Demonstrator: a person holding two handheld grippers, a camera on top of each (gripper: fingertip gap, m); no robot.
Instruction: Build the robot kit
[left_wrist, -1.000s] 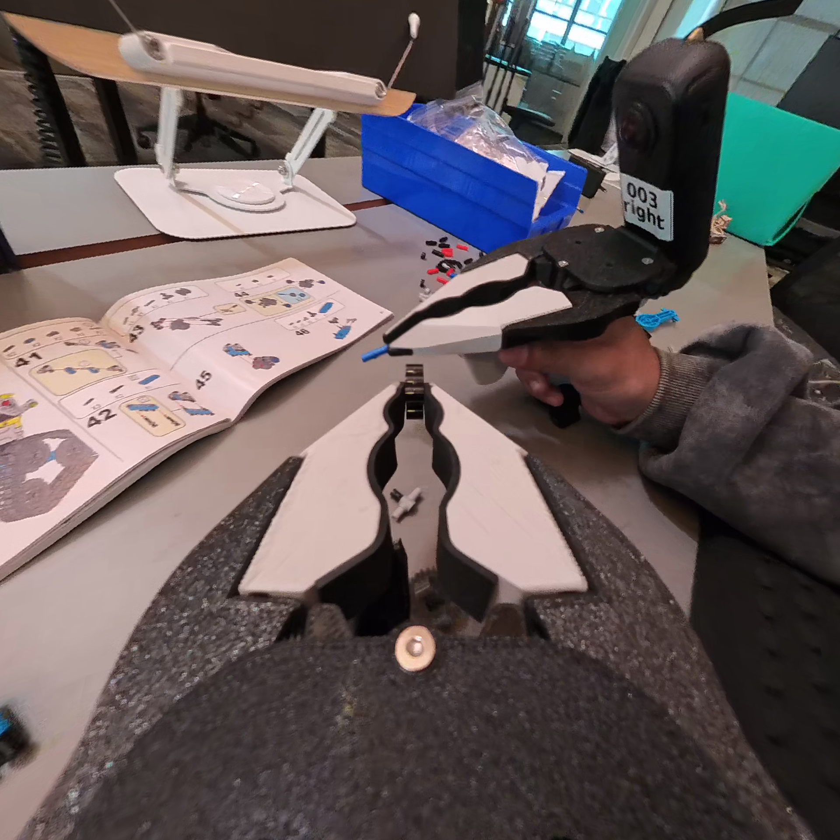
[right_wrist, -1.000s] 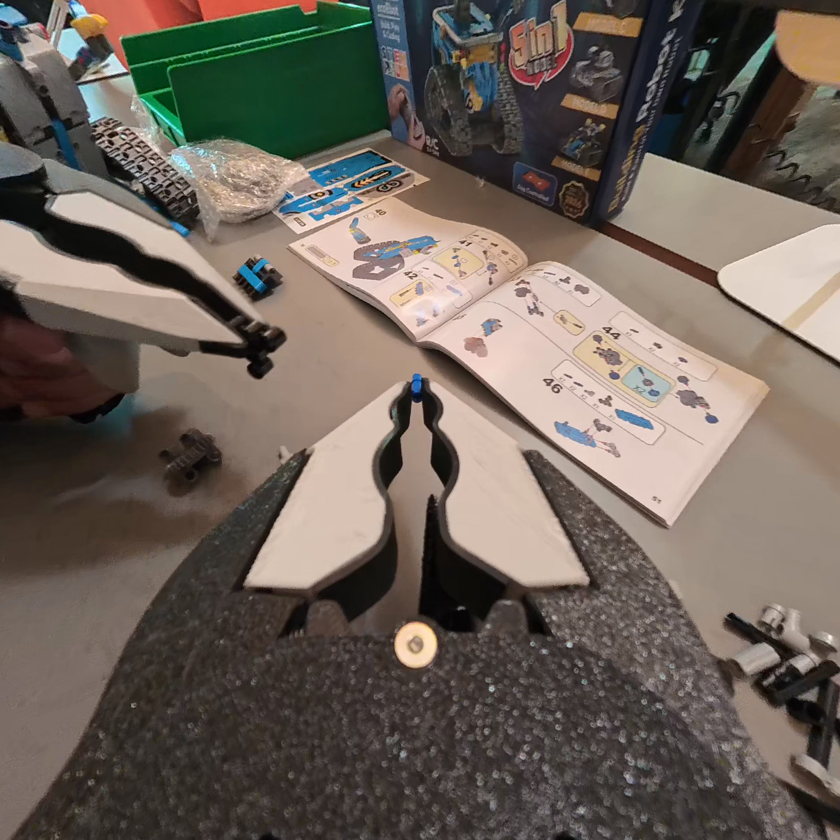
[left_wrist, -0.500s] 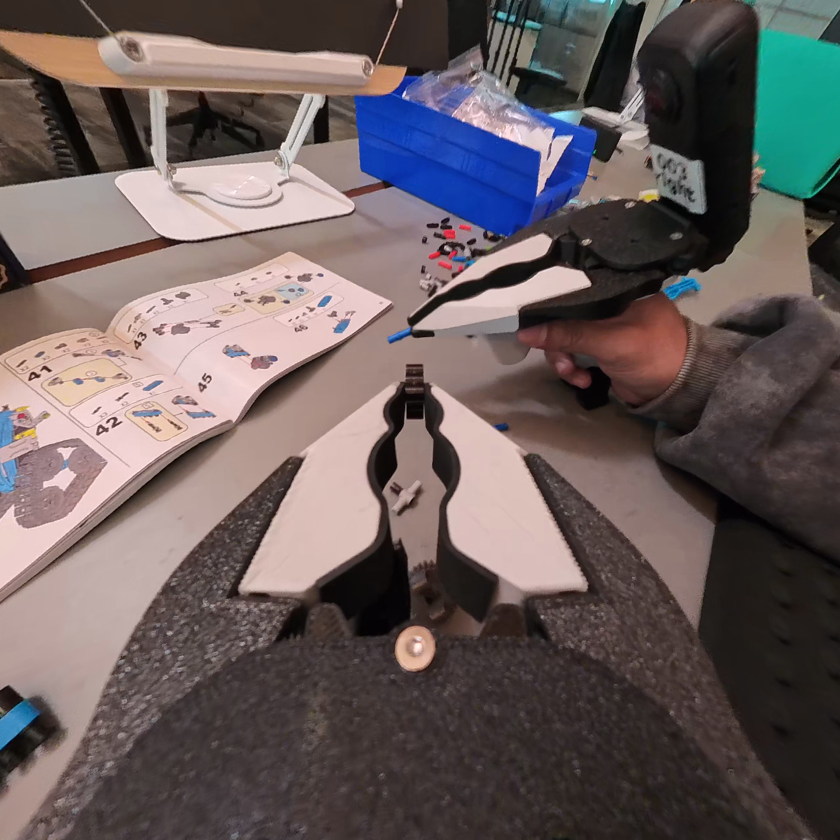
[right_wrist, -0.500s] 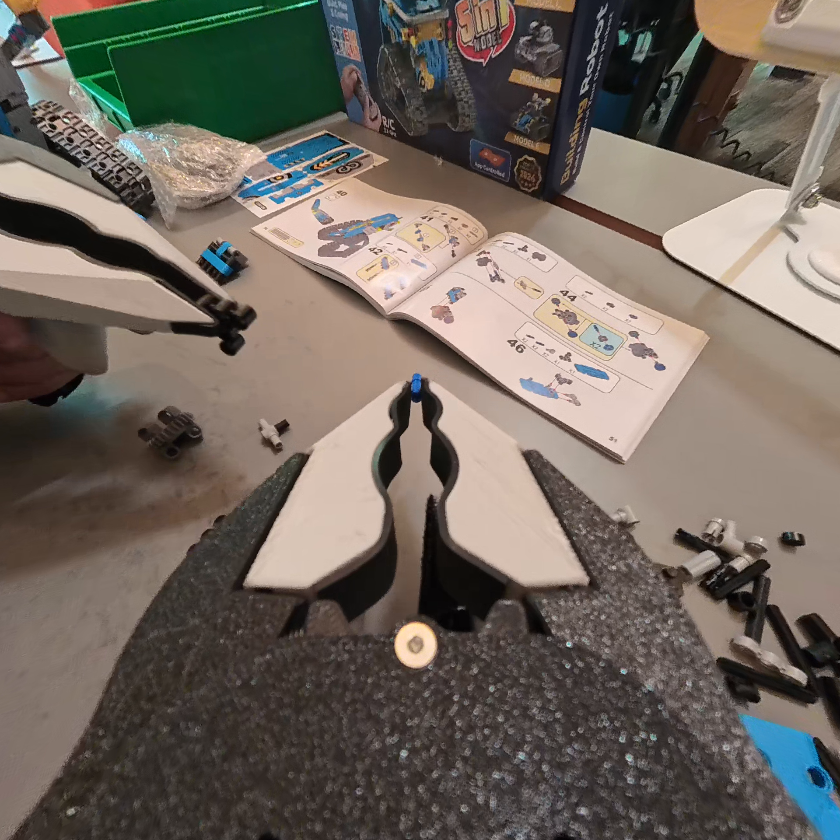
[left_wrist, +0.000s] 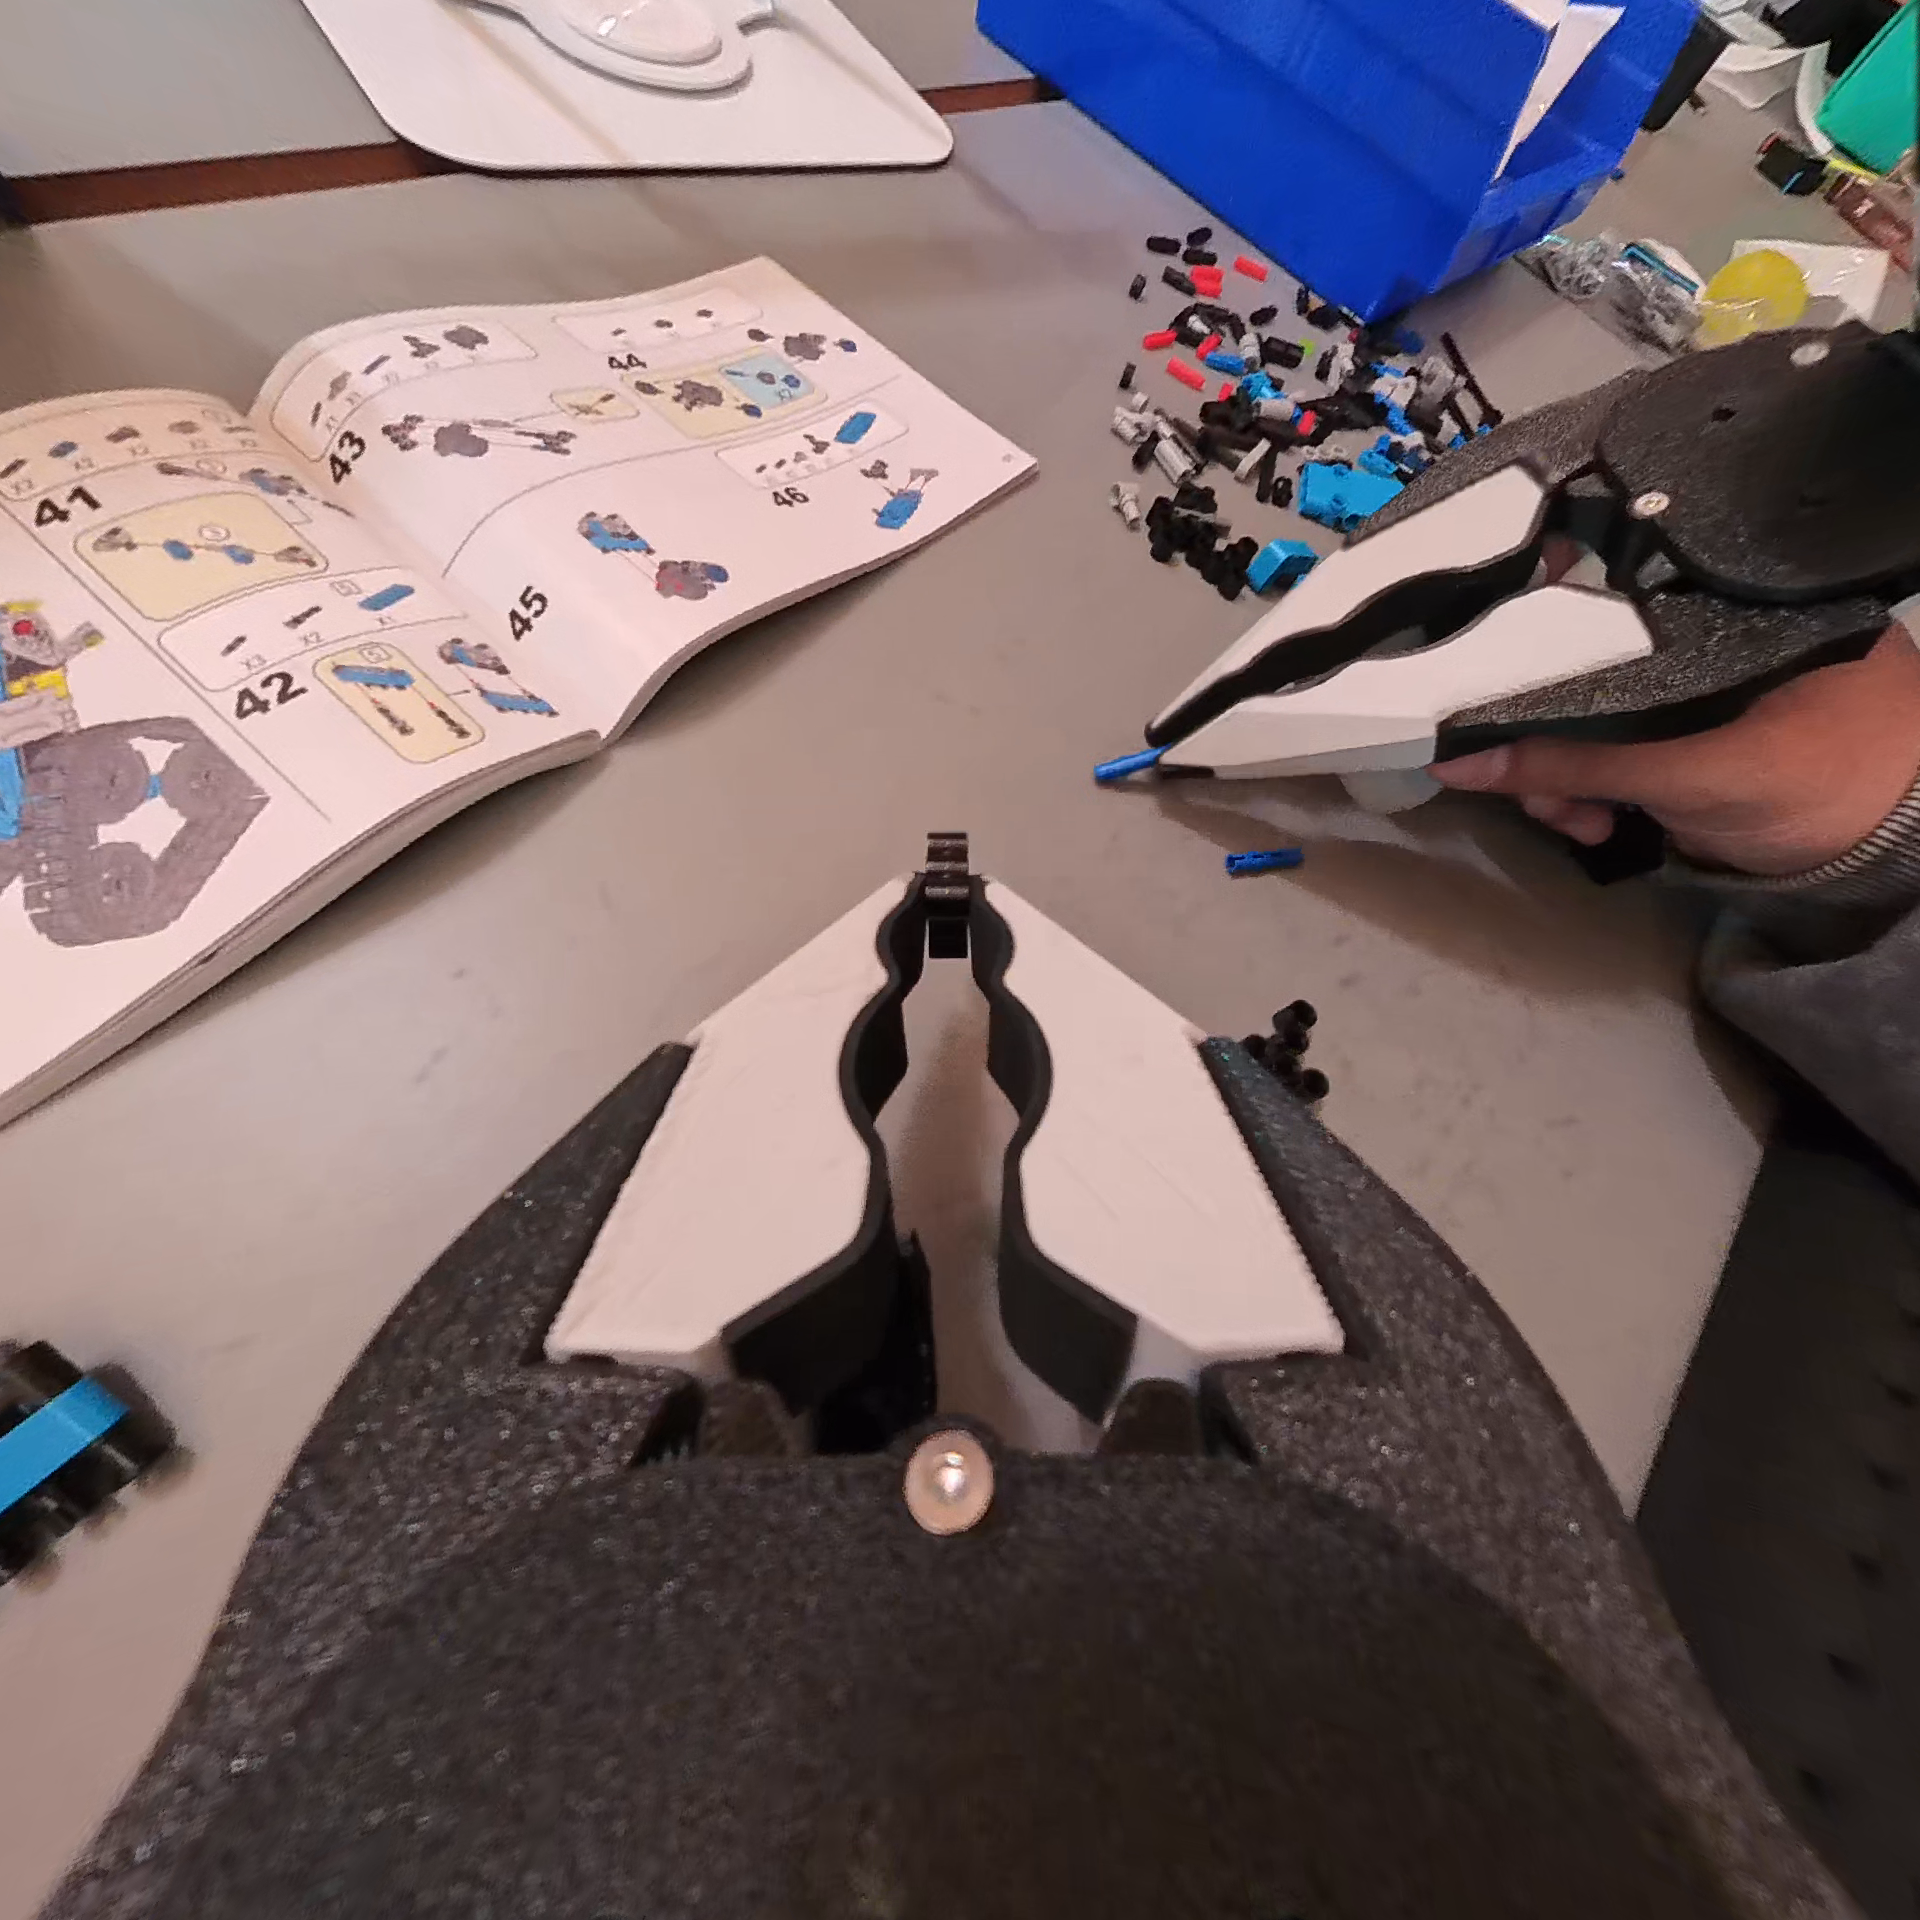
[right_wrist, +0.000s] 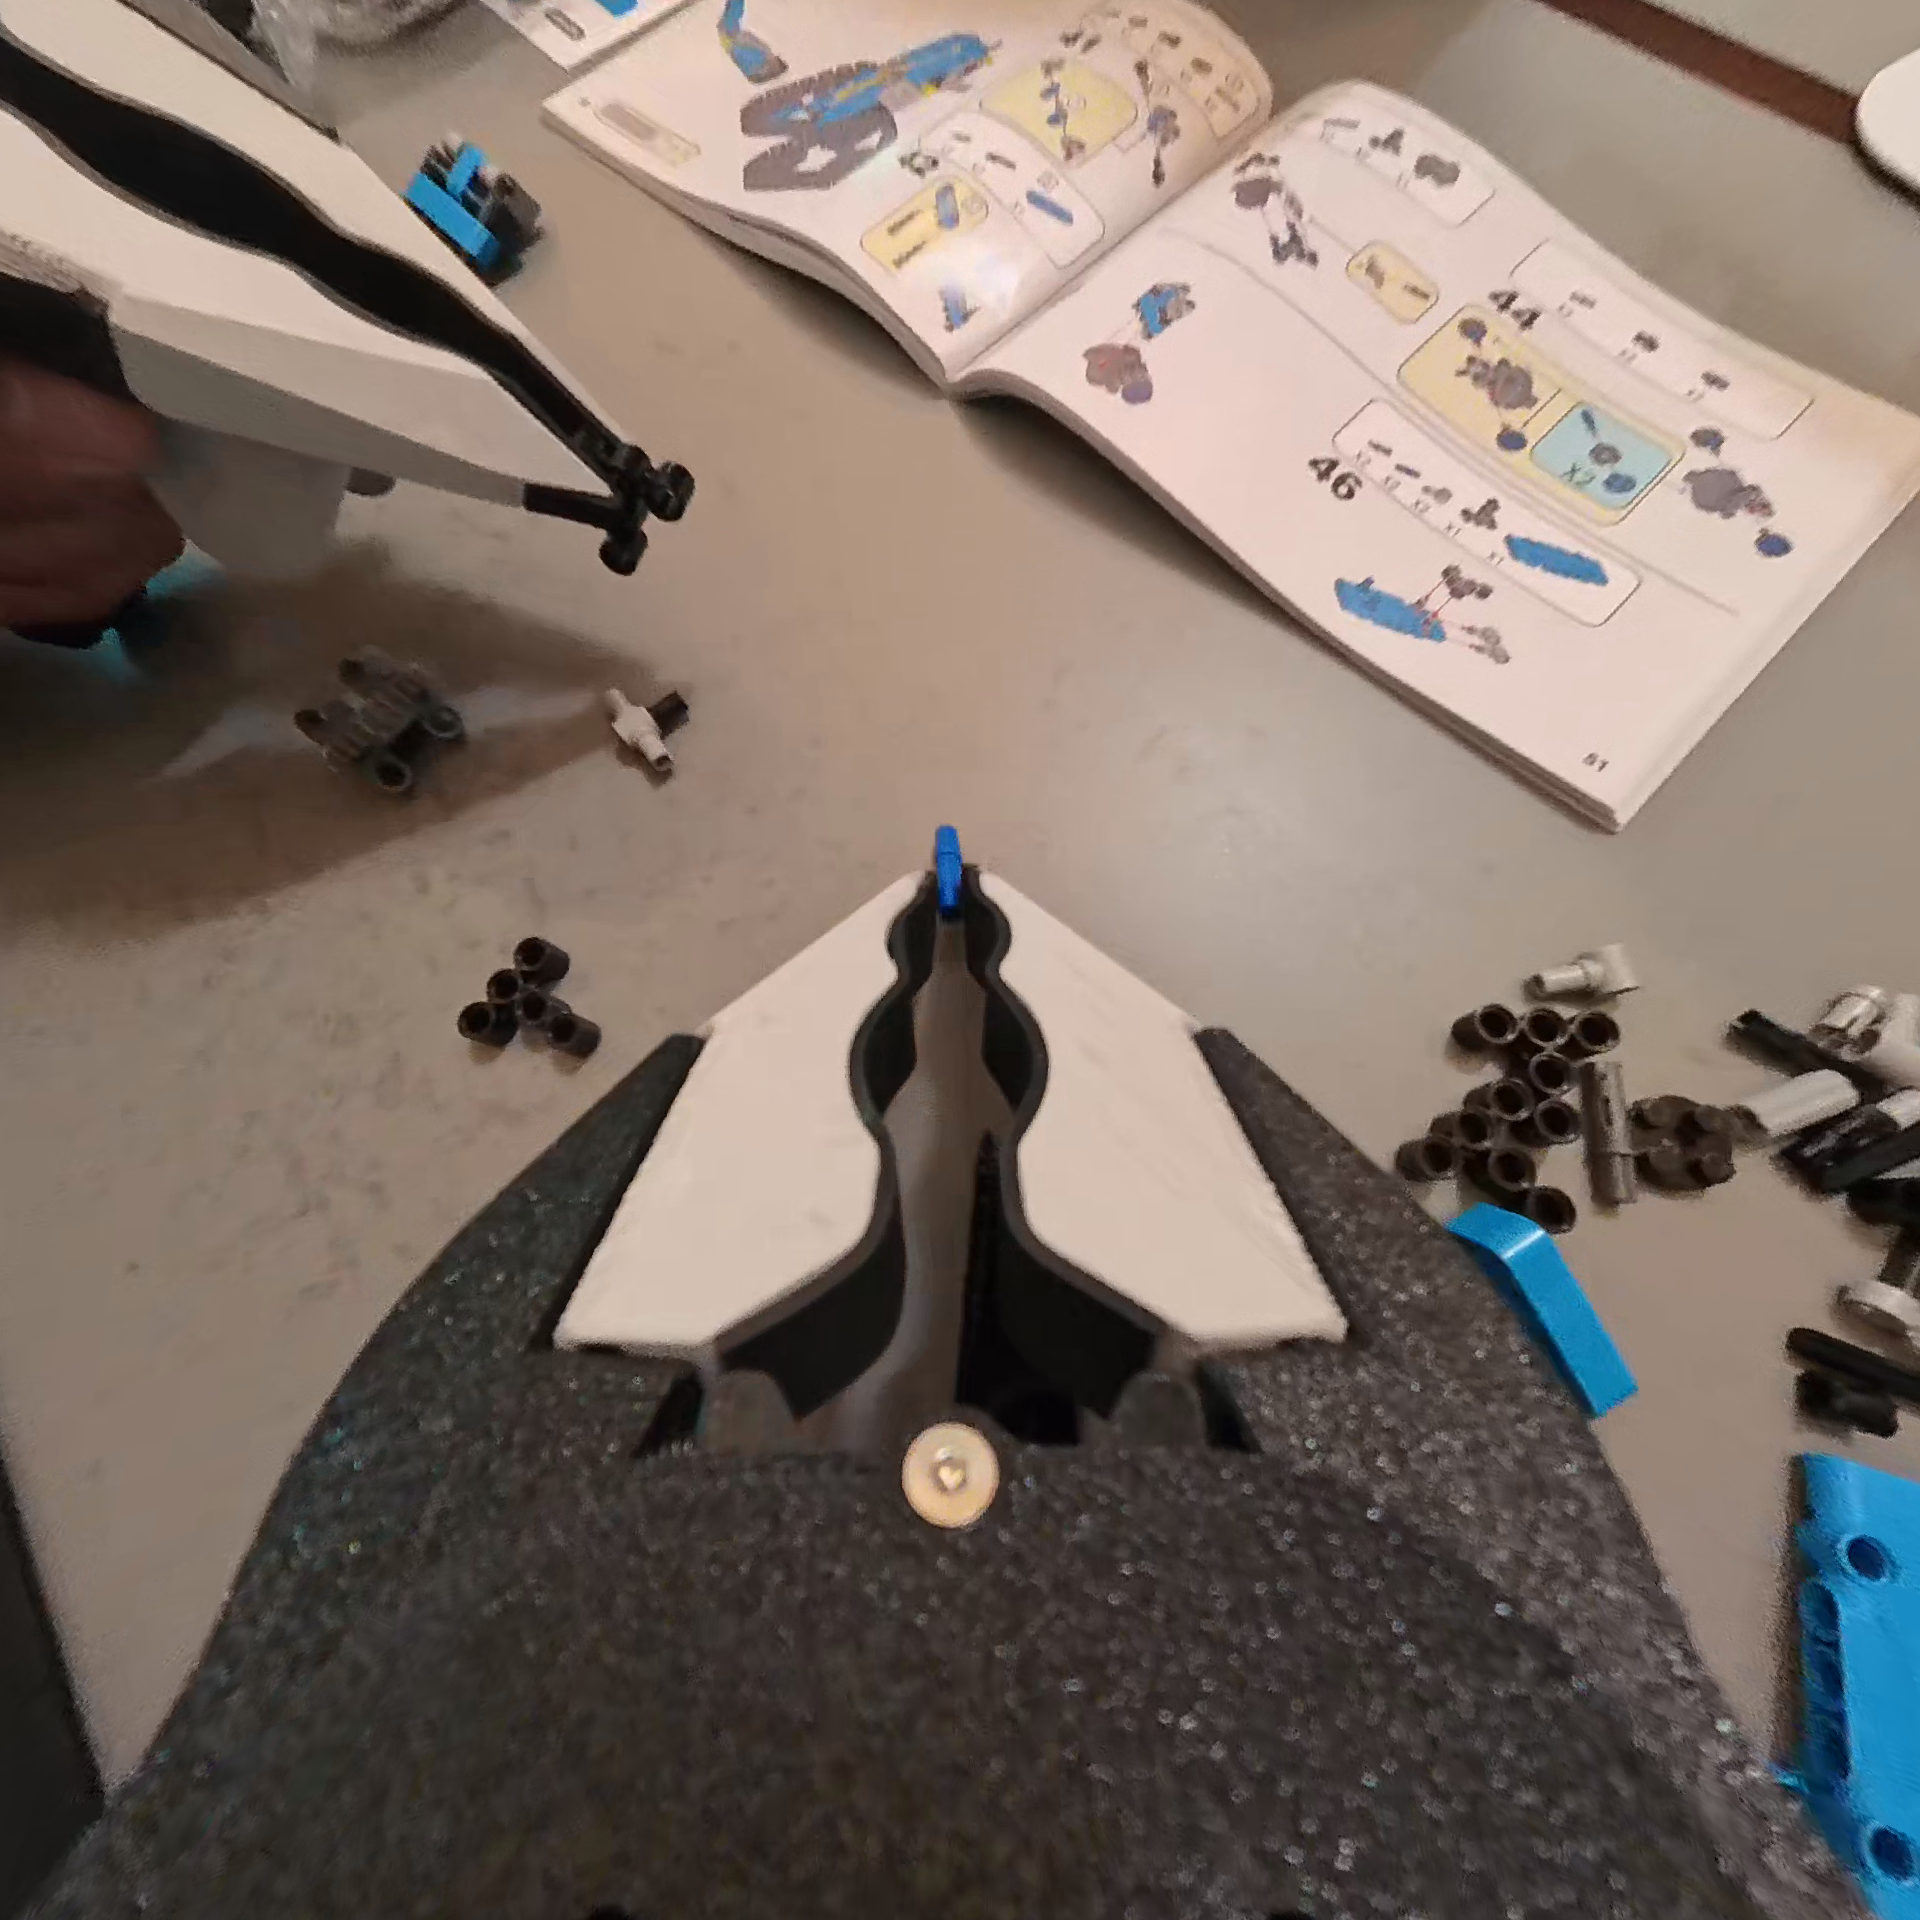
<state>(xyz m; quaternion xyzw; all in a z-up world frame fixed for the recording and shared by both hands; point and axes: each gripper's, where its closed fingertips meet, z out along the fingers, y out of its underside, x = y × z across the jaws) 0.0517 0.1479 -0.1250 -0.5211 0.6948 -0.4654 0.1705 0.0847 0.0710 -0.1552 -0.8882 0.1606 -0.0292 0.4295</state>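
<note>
My left gripper (left_wrist: 947, 883) is shut on a small black connector piece (left_wrist: 947, 868) held above the grey table; it also shows in the right wrist view (right_wrist: 582, 483) with the black piece (right_wrist: 634, 504) at its tips. My right gripper (right_wrist: 947, 883) is shut on a short blue pin (right_wrist: 945, 857); in the left wrist view it (left_wrist: 1169, 753) is low at the right, a hand around it, the blue pin (left_wrist: 1127, 767) sticking out near the table. A second blue pin (left_wrist: 1262, 859) lies beside it.
An open instruction booklet (left_wrist: 436, 540) lies at the left. A pile of small black, grey, red and blue parts (left_wrist: 1278, 416) sits before a blue bin (left_wrist: 1351, 135). Loose black connectors (right_wrist: 530, 1003), a grey-black part (right_wrist: 379, 722) and blue beams (right_wrist: 1543, 1314) lie around.
Both grippers have tilted down toward the table. The right gripper has drawn away to the right and sunk low, so the gap between the blue pin and the black piece has grown.
</note>
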